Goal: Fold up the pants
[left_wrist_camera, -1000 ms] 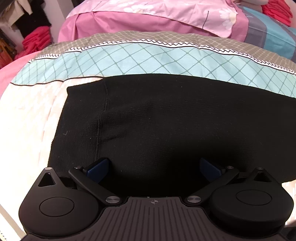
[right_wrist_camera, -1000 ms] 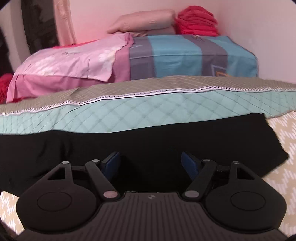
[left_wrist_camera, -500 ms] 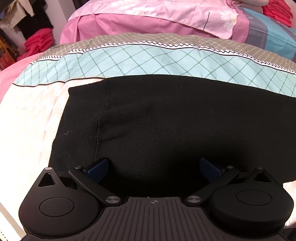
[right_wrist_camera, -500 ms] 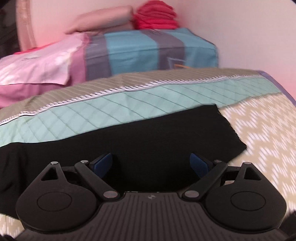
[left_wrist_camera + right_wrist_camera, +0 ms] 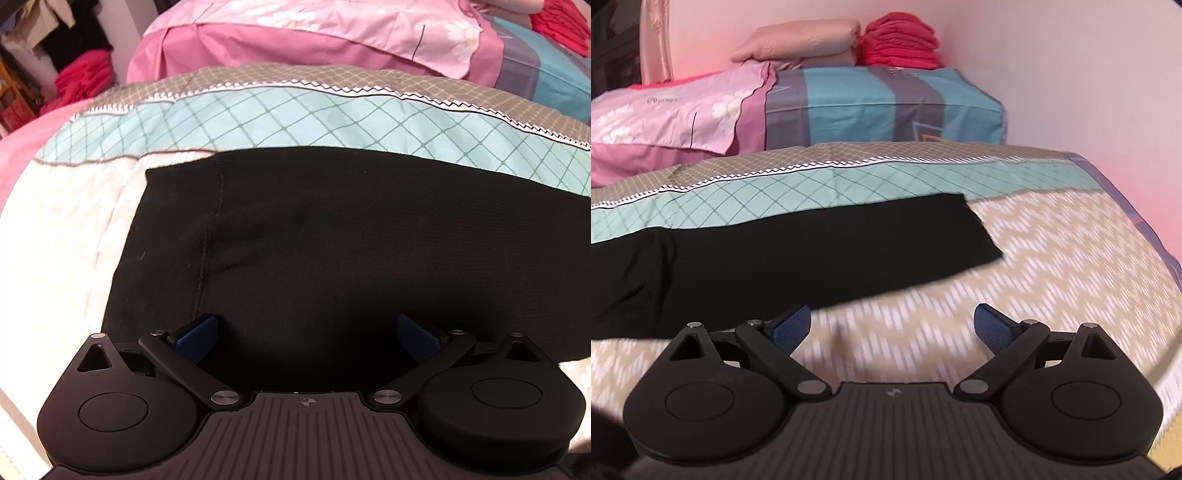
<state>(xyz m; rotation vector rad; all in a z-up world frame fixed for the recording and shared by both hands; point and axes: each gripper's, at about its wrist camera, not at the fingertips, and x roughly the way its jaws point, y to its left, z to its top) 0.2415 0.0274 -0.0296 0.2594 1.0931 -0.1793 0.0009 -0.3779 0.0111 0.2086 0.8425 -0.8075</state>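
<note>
Bed (image 5: 1052, 236) under patterned cover, teal diamond band across far side, stacked bedding behind. Black pants (image 5: 332, 240) laid flat lengthwise on cover; hem end (image 5: 975, 229) seen in right wrist view, seamed end (image 5: 173, 236) toward left edge in left wrist view. Left claw (image 5: 308, 334) released, blue pads wide apart, held low over dark fabric near its near edge. Right claw (image 5: 892, 326) released, over bare cover just beside pants' near edge; view motion-blurred. Contact with fabric: cannot tell.
</note>
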